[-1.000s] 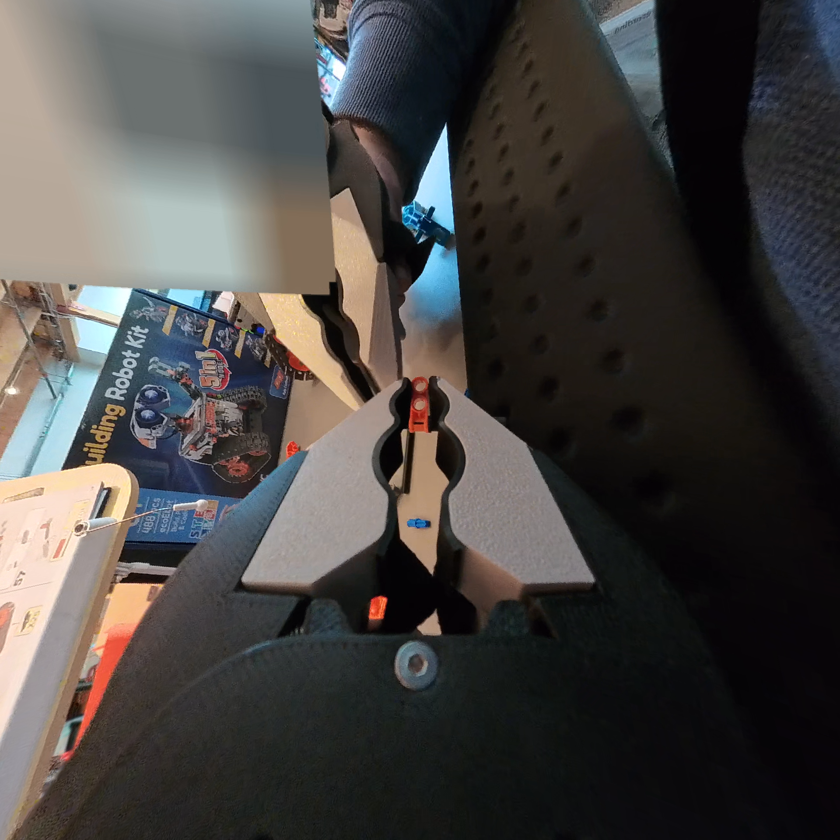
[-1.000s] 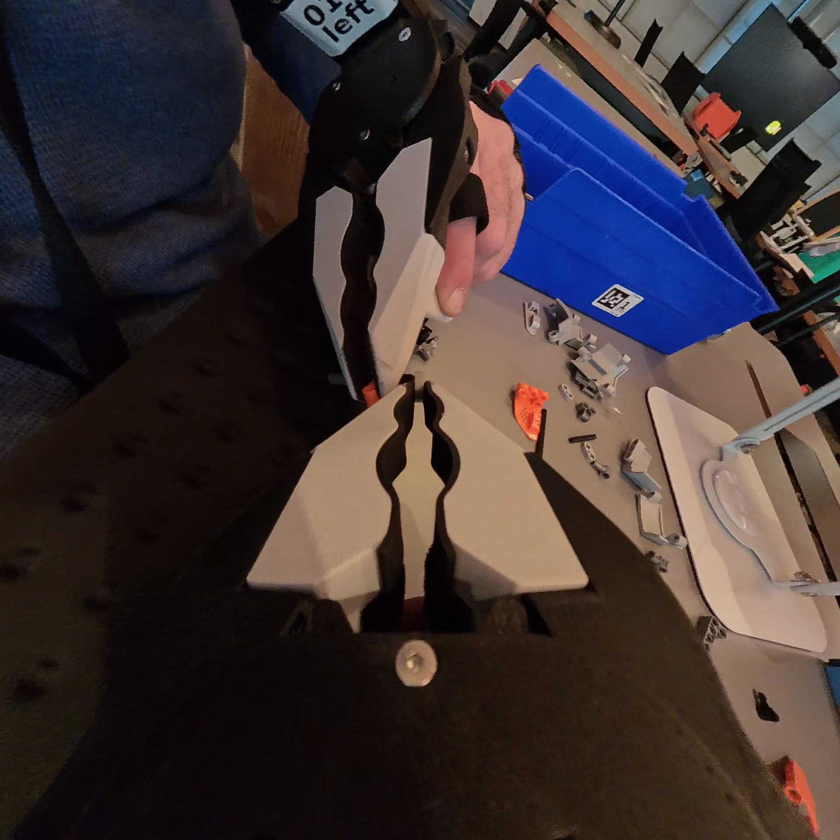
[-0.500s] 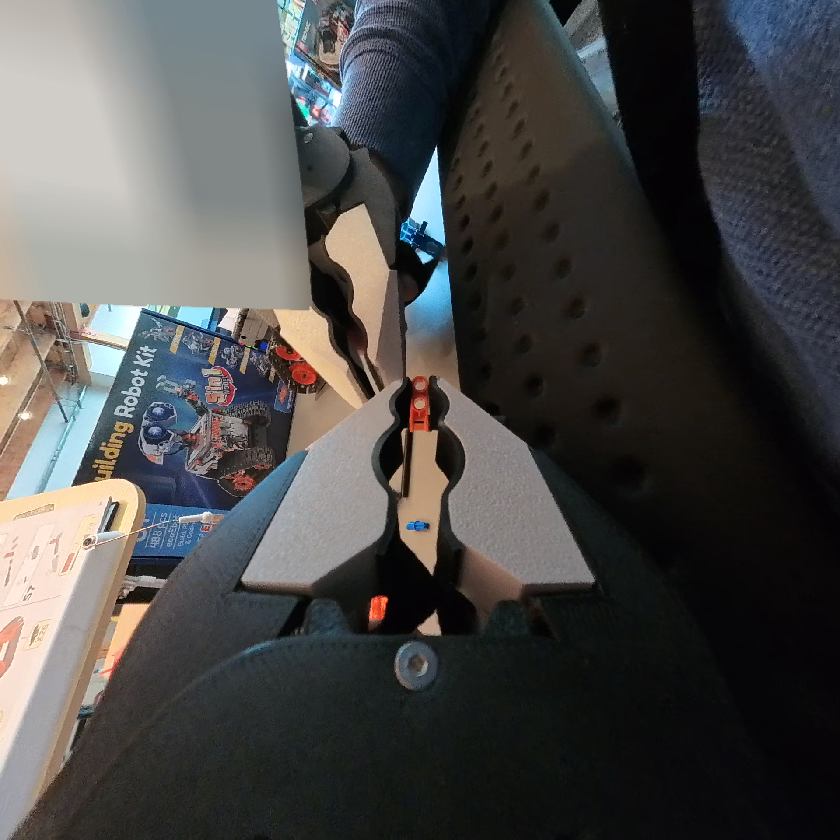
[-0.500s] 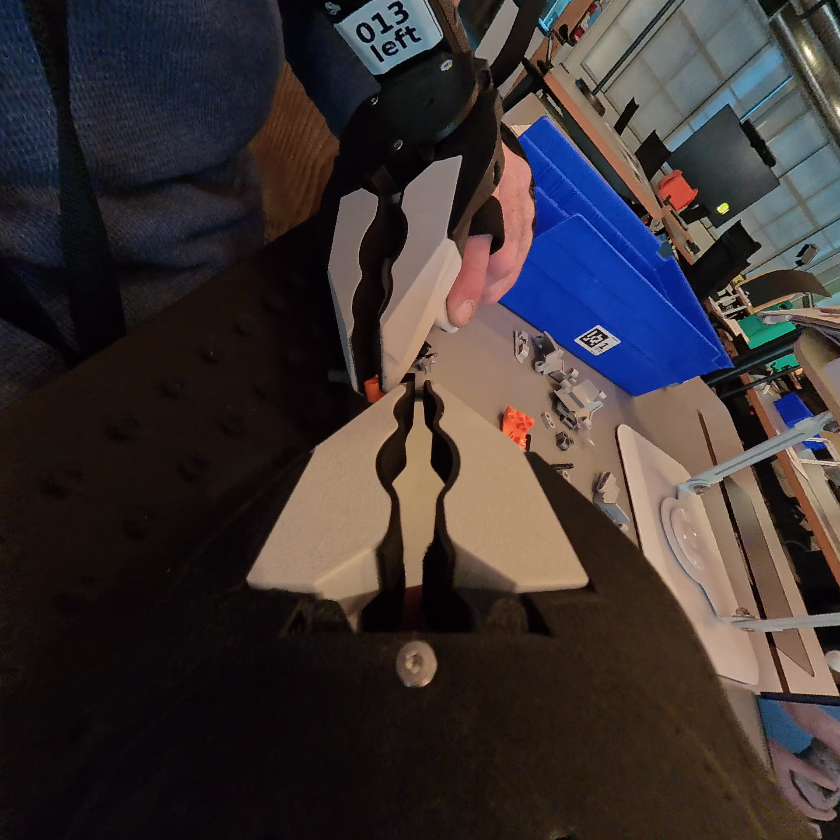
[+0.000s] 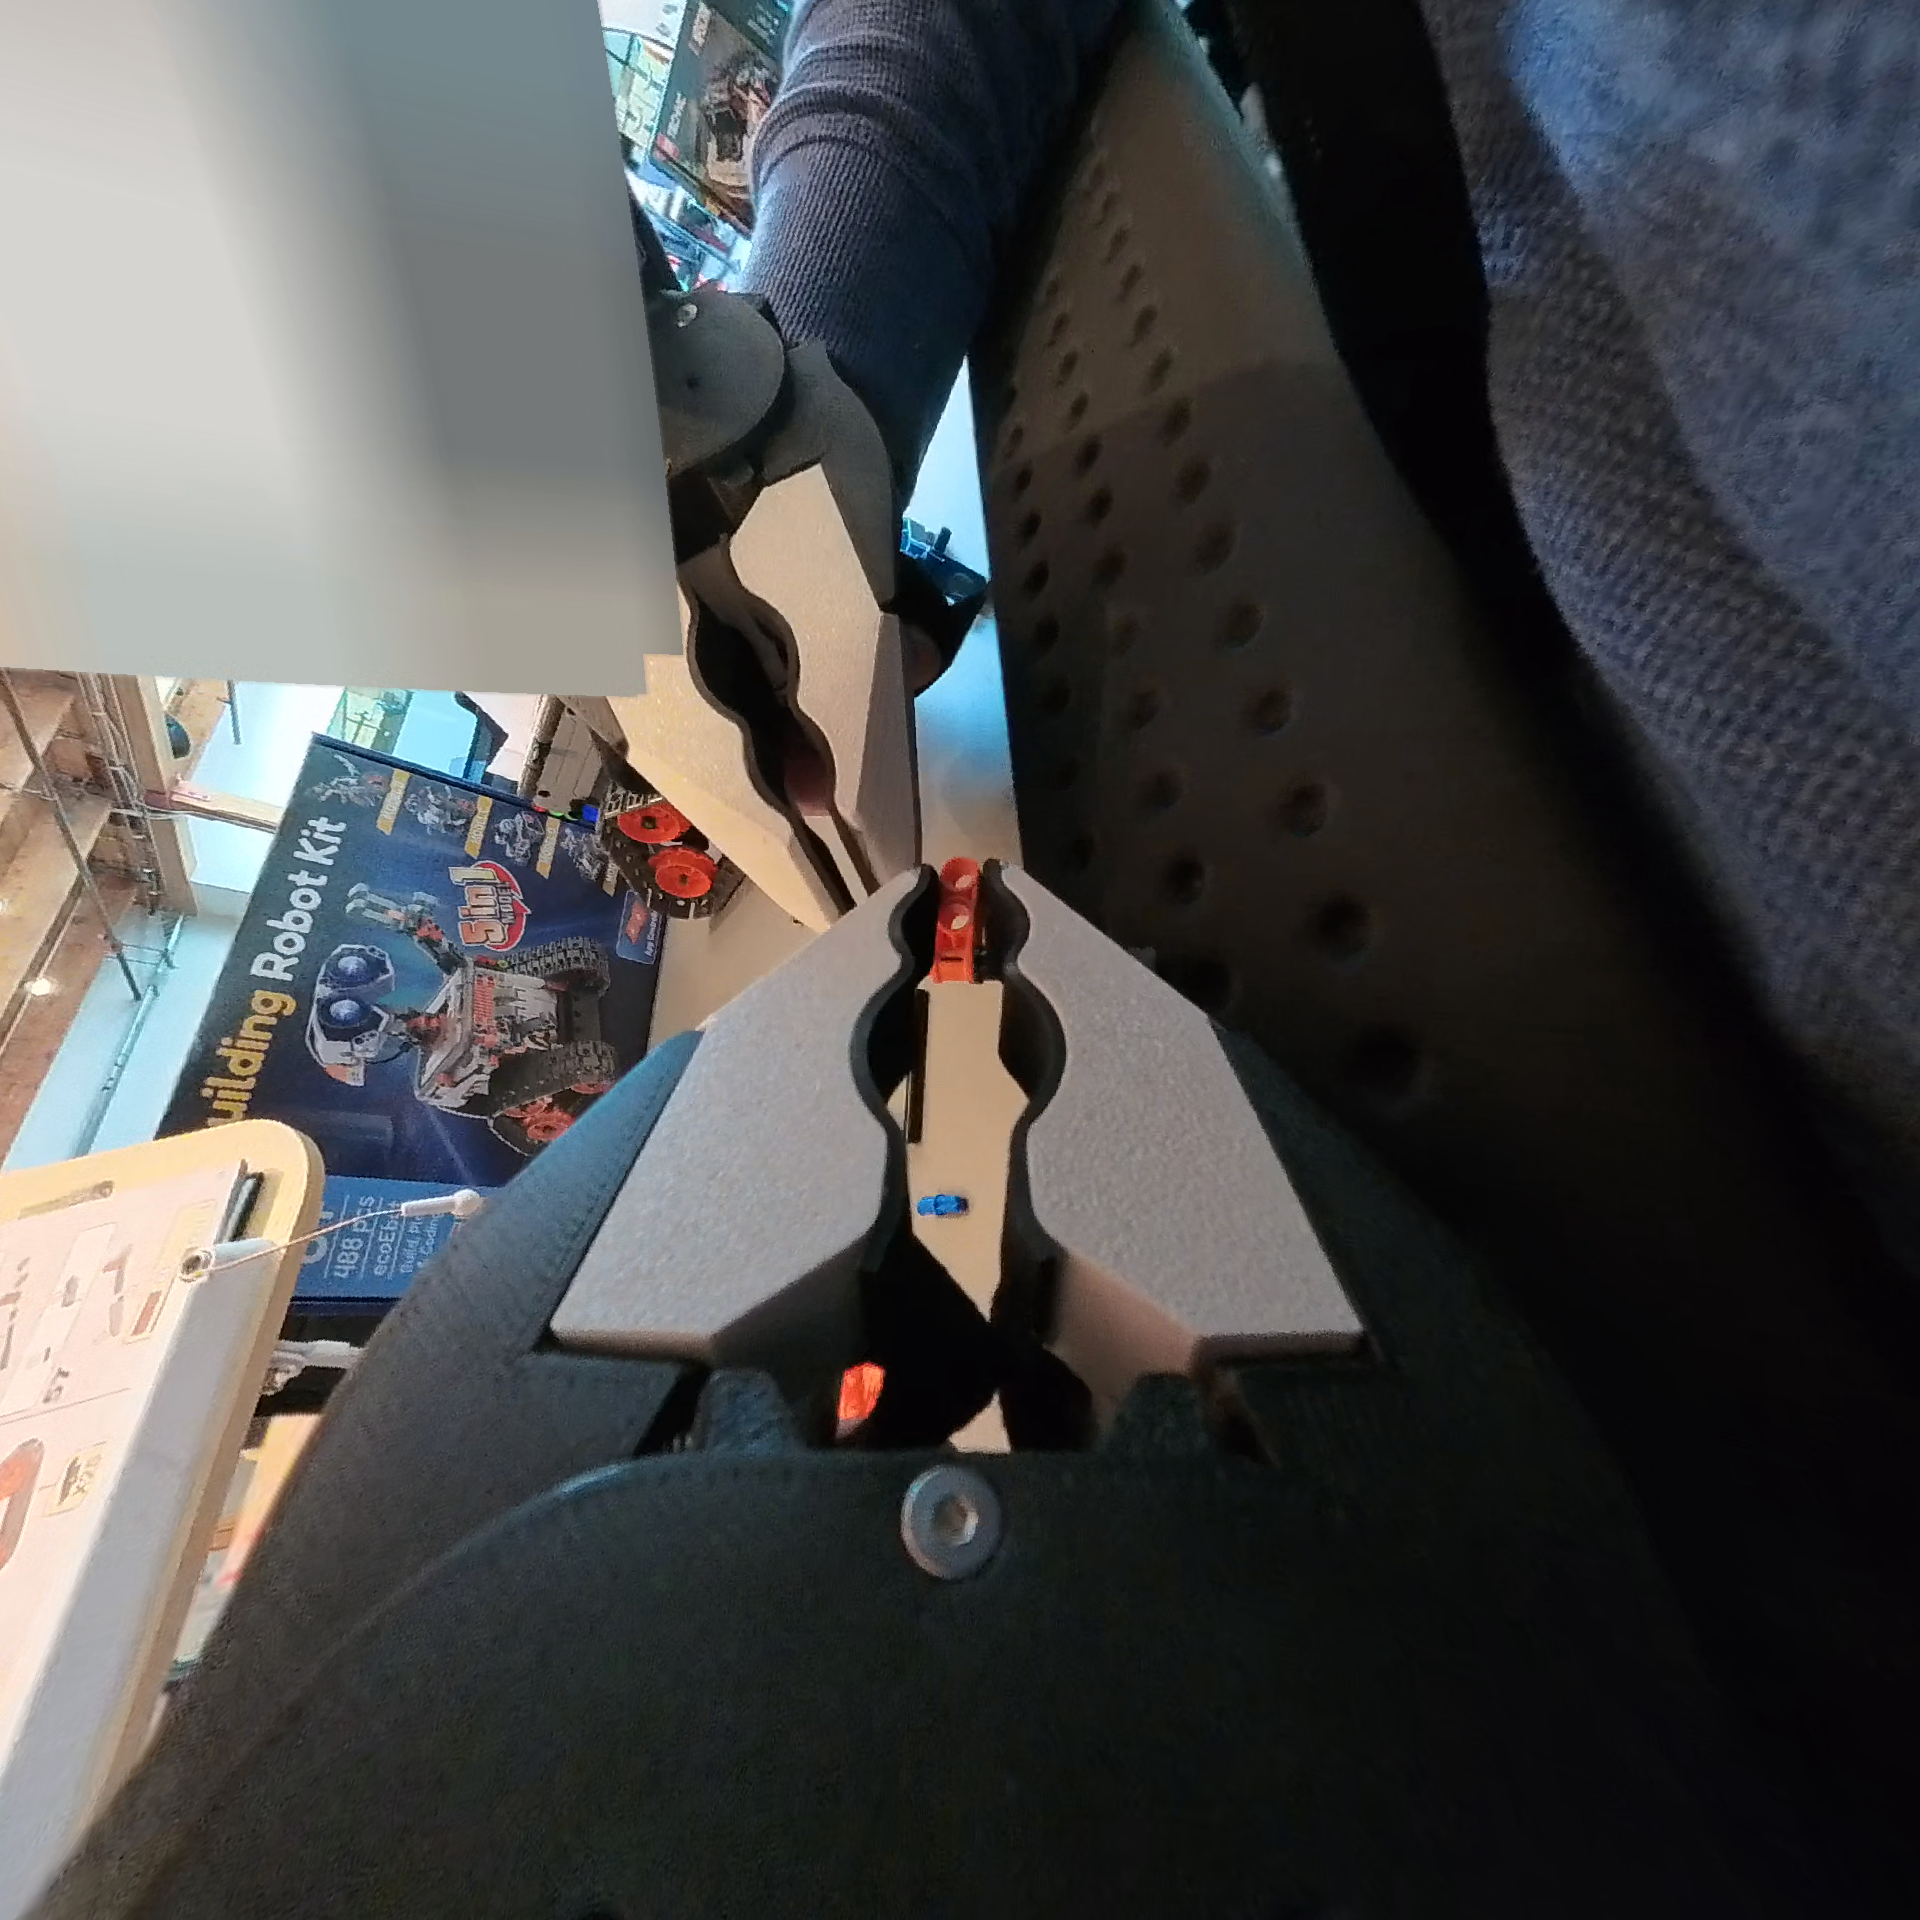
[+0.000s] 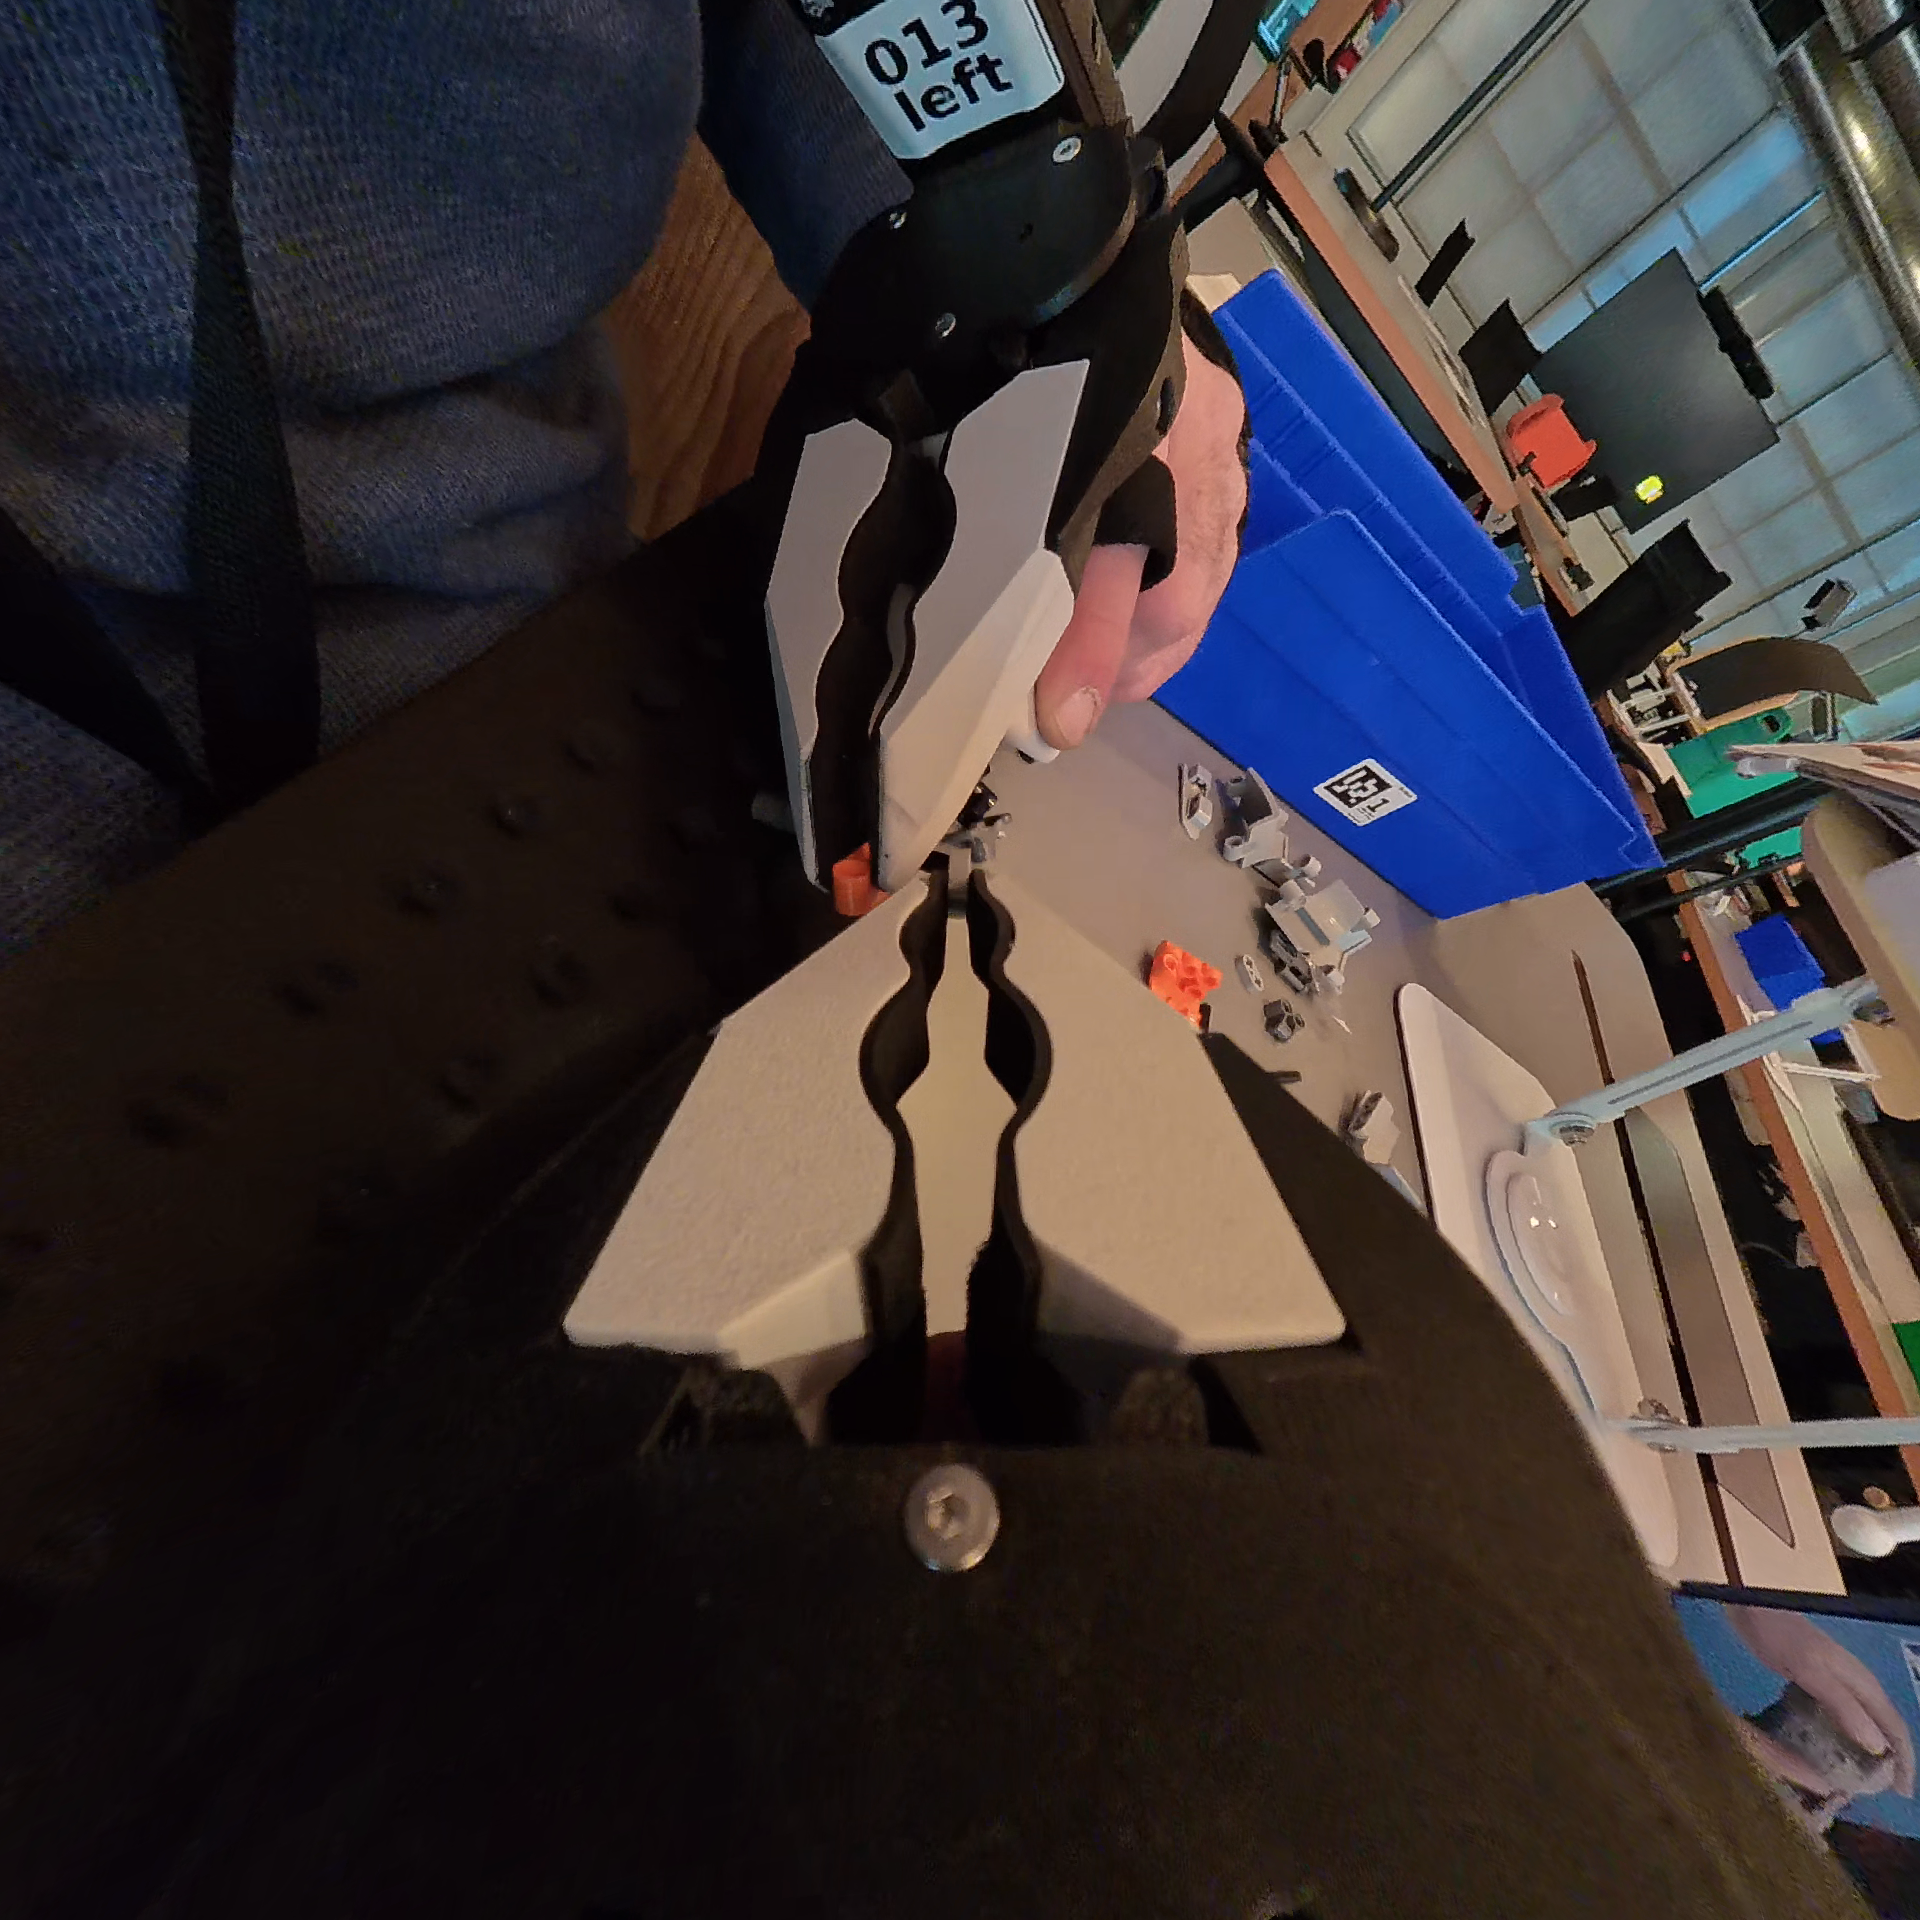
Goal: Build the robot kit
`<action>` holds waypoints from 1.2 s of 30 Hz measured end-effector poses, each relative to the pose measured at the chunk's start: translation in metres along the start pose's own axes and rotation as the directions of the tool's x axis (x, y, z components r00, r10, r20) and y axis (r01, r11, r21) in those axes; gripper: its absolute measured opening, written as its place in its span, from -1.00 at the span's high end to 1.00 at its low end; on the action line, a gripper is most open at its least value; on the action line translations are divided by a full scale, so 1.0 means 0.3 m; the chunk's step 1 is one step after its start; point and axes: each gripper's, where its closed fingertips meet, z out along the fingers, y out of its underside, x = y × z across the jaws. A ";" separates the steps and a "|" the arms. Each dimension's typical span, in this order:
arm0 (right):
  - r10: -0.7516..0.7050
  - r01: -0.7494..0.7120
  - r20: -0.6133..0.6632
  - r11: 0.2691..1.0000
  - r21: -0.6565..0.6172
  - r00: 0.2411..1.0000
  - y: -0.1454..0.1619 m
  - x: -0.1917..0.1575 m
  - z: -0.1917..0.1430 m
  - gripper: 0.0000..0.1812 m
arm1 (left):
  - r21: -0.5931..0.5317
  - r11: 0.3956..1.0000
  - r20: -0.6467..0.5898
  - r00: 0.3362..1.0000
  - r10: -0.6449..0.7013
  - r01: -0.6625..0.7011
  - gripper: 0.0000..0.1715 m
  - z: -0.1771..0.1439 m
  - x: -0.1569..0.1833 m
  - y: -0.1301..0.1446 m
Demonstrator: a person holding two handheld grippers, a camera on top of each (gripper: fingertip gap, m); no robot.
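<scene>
My left gripper (image 5: 961,883) is shut on a small orange holed beam (image 5: 958,920), which sticks out at its fingertips. In the right wrist view the left gripper (image 6: 860,873) comes down from above, held by a hand, with the orange beam (image 6: 852,883) at its tip. My right gripper (image 6: 958,894) has its jaws closed to a thin gap; I cannot tell whether anything is pinched. Its tips nearly touch the left gripper's tips, beside the orange beam. In the left wrist view the right gripper (image 5: 847,883) reaches in from the upper left.
A black perforated panel (image 5: 1195,623) runs close alongside both grippers. On the grey table (image 6: 1091,831) lie several grey parts (image 6: 1309,914) and an orange part (image 6: 1181,977). Blue bins (image 6: 1403,675), a white tray (image 6: 1475,1143), a robot kit box (image 5: 416,997) and a blue pin (image 5: 942,1204) are also in view. The tips of both grippers are at nearly the same place.
Both grippers have tilted, and their tips have come closer together. The left gripper still grips the orange beam. The right gripper's jaws stay closed.
</scene>
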 end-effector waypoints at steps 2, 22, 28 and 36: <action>0.022 -0.022 -0.005 1.000 -0.004 1.000 0.007 0.013 -0.010 0.99 | -0.002 1.000 0.018 1.000 -0.018 0.018 0.91 0.006 -0.019 0.001; 0.326 -0.327 -0.041 0.918 -0.226 0.944 0.248 0.087 -0.079 0.99 | -0.418 0.832 -0.066 0.901 -0.429 0.366 0.67 0.132 -0.059 0.270; 0.360 -0.360 -0.038 0.908 -0.213 0.932 0.246 0.091 -0.078 0.99 | -0.568 0.632 0.056 0.791 -0.609 0.527 0.83 0.064 -0.054 0.260; 0.363 -0.359 -0.024 0.907 -0.219 0.932 0.236 0.076 -0.069 0.99 | -0.633 0.422 0.129 0.627 -0.769 0.648 0.60 0.074 -0.003 0.235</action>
